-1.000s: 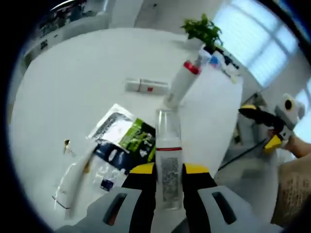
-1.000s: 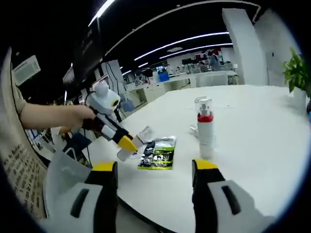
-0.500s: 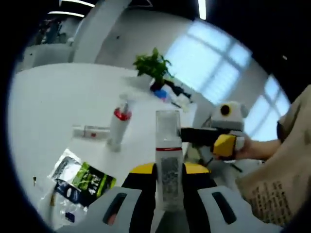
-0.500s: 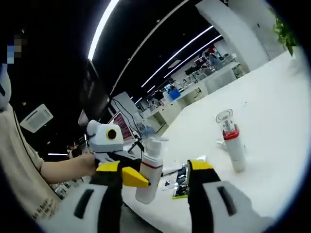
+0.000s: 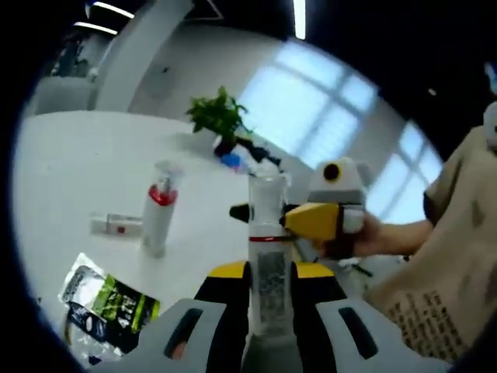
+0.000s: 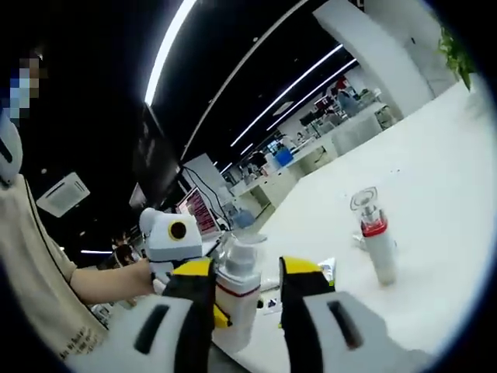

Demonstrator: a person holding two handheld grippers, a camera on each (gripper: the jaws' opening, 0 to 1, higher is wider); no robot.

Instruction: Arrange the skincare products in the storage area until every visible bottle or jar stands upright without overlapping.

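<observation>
**Bottle changing hands above the table edge**

Handover is underway, by my reading. The left gripper (image 5: 269, 273) is clamping its yellow-tipped jaws on the lower body of a slim white pump bottle with a red band and a clear cap (image 5: 268, 233), holding it upright in the air off the table. From the right of the left gripper view, the right gripper (image 5: 322, 220) is reaching in with its yellow jaw tips at the bottle's neck.

In the right gripper view, the right gripper (image 6: 247, 280) is bracketing the same bottle (image 6: 237, 291) with jaws narrowed close to its sides; whether they are pressing it yet I cannot tell. A hand (image 6: 136, 276) is gripping the left tool behind it.

Out on the round white table (image 5: 78, 155), a second white bottle with a red collar (image 5: 158, 214) is standing upright, a white tube with a red mark (image 5: 115, 224) is lying flat just behind it, and a green-and-black sachet (image 5: 109, 303) is lying nearer the edge. A potted green plant (image 5: 217, 116) is sitting at the far side.

The risk is in the timing: if the left jaws let go before the right ones are biting firmly, the bottle is likely to slip and fall off the table edge. Two tools squeezing at different heights could also twist it out of line, so it would be going down tilted and toppling.
</observation>
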